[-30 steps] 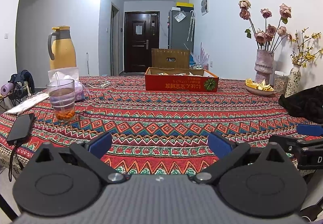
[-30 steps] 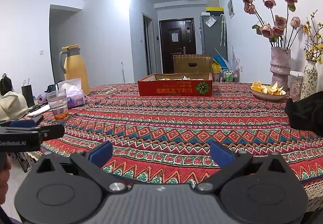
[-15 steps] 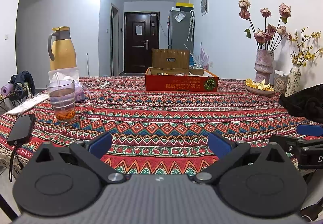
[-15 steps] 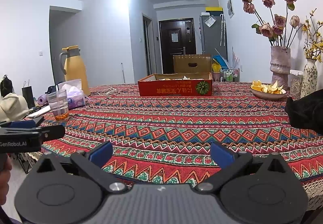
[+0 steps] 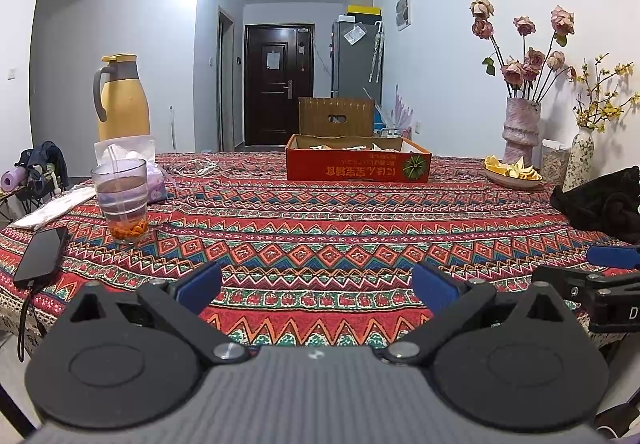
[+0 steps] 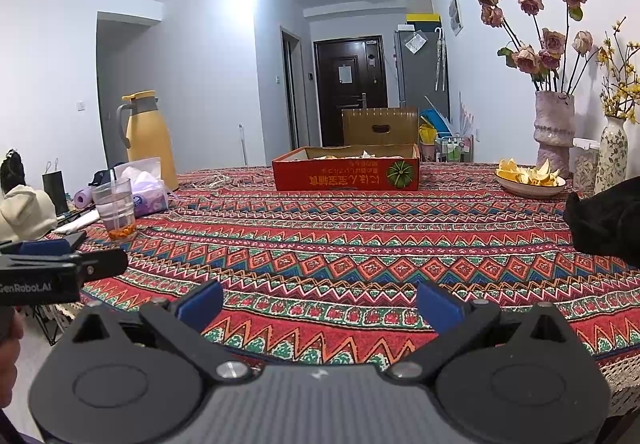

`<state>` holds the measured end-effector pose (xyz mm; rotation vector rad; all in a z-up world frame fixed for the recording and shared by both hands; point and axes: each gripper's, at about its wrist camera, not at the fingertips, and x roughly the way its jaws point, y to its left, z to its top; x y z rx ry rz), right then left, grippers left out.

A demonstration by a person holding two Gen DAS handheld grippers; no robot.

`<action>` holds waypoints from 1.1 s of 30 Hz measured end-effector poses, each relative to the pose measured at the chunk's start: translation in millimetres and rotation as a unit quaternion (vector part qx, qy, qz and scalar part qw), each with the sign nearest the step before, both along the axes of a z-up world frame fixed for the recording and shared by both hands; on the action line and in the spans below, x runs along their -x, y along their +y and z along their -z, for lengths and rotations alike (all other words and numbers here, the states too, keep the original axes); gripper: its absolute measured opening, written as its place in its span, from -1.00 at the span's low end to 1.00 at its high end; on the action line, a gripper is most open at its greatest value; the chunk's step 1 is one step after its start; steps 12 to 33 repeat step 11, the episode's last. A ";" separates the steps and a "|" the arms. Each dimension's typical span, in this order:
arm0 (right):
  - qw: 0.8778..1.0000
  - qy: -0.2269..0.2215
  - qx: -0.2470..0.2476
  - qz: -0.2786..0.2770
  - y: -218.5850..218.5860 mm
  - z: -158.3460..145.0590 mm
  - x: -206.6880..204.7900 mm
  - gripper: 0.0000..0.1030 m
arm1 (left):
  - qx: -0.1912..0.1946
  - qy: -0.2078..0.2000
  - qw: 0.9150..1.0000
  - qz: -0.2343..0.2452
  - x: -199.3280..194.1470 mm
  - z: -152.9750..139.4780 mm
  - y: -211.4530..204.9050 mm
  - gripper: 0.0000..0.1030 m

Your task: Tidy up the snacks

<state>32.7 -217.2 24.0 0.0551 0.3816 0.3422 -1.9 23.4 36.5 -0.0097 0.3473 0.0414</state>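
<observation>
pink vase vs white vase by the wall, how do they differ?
The pink vase is plain, rough-textured and wide-bodied with a stepped shape; the white vase is slimmer and painted with a floral pattern. The pink vase holds faded pink roses, the white vase thin branches with small yellow blossoms. Both stand upright at the table's far right, against the wall.

Shallow red cardboard box (image 5: 358, 167) at the far end of the worktop: contents mostly hidden behind its front wall, only pale scraps show above the rim, too small to identify. Black bundle of fabric (image 6: 608, 219) cut off by the right edge. Black phone (image 5: 40, 254) at the left, its cable dropping out of sight over the tablecloth's edge.
</observation>
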 end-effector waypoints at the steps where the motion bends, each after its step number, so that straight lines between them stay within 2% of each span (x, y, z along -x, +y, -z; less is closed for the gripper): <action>1: 1.000 0.000 0.000 0.000 0.1 0.1 0.2 1.00 | 0.000 -0.001 1.000 0.000 0.2 -0.3 0.0 1.00; 33: 1.000 0.001 0.002 -0.002 0.6 1.3 0.1 1.00 | -0.003 -0.012 1.000 0.005 2.4 -2.6 0.9 1.00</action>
